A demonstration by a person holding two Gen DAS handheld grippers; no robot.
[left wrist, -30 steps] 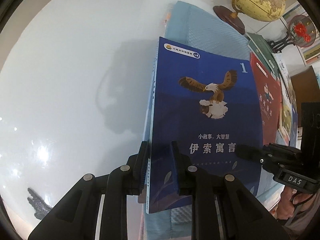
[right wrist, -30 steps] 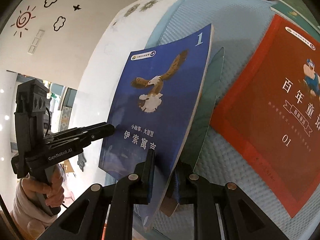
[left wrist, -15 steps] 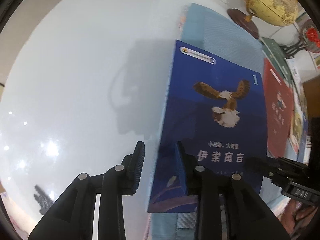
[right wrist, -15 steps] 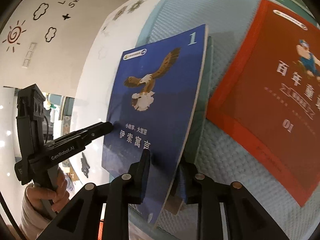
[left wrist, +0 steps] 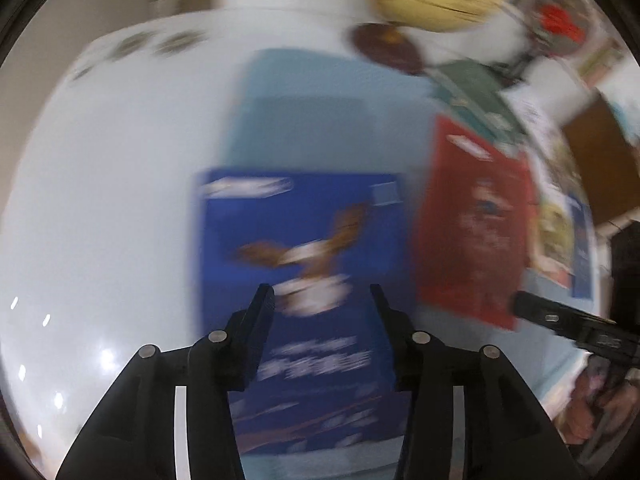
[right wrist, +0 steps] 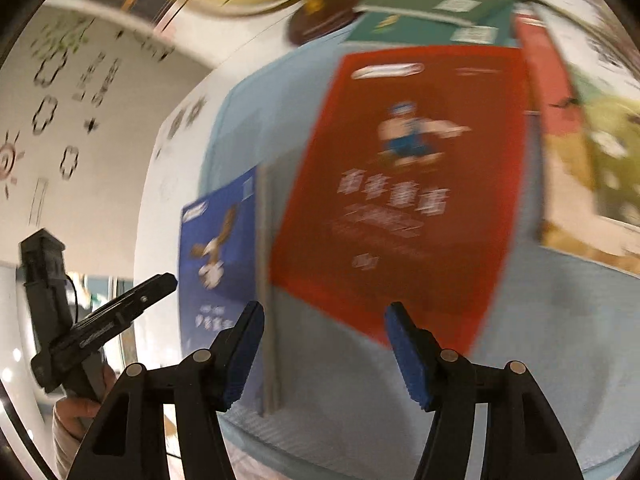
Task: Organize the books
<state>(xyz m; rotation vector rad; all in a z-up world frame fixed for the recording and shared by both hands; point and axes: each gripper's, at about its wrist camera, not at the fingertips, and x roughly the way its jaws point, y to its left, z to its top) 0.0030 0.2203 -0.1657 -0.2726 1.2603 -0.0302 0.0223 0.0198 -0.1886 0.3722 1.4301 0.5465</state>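
A blue book with an eagle on its cover [left wrist: 304, 264] lies flat on a light blue mat [left wrist: 304, 120]; it also shows in the right wrist view [right wrist: 218, 248]. My left gripper [left wrist: 322, 300] is open and empty above its lower half. A red book [right wrist: 404, 192] lies to the right of the blue one; it also shows in the left wrist view [left wrist: 476, 224]. My right gripper [right wrist: 324, 320] is open and empty over the red book's near edge. Both views are motion-blurred.
A globe on a dark wooden base [right wrist: 324, 20] stands at the back of the white table [left wrist: 100, 200]. Green books [right wrist: 432, 12] and an illustrated yellow-green book [right wrist: 592, 184] lie beyond and right of the red one.
Both grippers have let go of the blue book and opened wide. The book now lies flat on the mat. Both grippers have pulled back and swung, blurring the views.
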